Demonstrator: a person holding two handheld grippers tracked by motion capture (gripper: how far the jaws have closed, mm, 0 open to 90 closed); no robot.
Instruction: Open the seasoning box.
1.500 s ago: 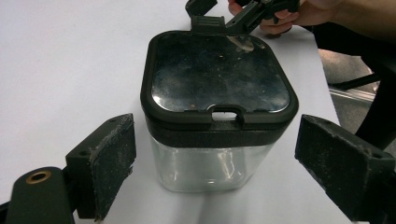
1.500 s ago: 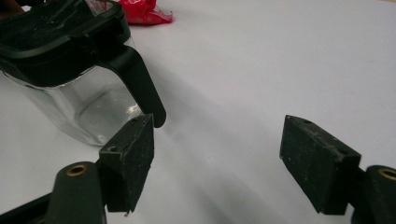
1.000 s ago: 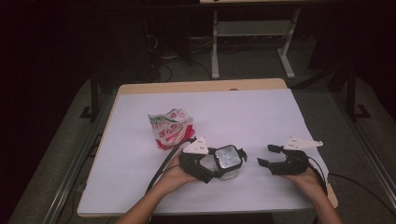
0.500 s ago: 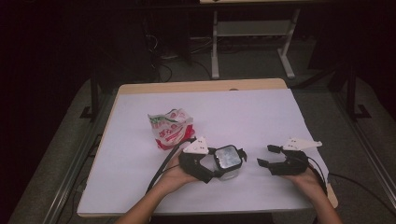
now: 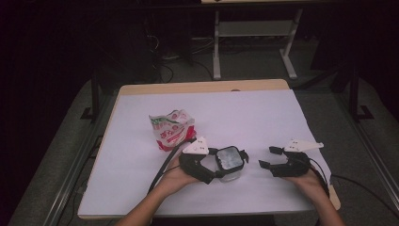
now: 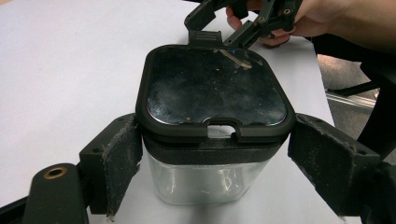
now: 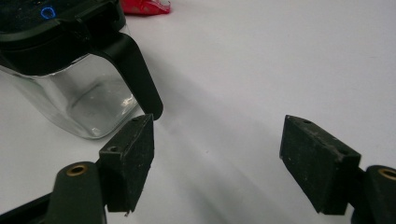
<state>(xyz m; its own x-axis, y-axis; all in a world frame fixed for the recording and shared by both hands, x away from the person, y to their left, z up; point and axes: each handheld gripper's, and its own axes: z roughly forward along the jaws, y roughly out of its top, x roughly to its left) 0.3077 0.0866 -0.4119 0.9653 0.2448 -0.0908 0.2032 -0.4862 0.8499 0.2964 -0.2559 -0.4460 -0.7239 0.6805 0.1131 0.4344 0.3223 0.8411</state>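
The left gripper (image 5: 221, 165) has its jaws on either side of the clear jar (image 6: 212, 135) on the table (image 5: 263, 117) – seemingly steadying it, though contact is unclear; the right gripper (image 7: 219, 158) waits beside with jaws open – likely for the lid.

My left hand-held gripper (image 5: 221, 165) is matte black plastic with a pale grey three-cornered plate on top, and a thick black cable trails from its back. My right hand-held gripper (image 5: 273, 162) is the same build: black frame, grey plate, a black cable looping off behind. Up close, each jaw ends in a blocky black pad (image 7: 130, 158) with a rough, gritty face (scuffed pale at the edges), small screw holes sunk in its side, and a brass-coloured ring (image 7: 76, 170) set in the arm below it. My forearms are bare, with no sleeves in sight.
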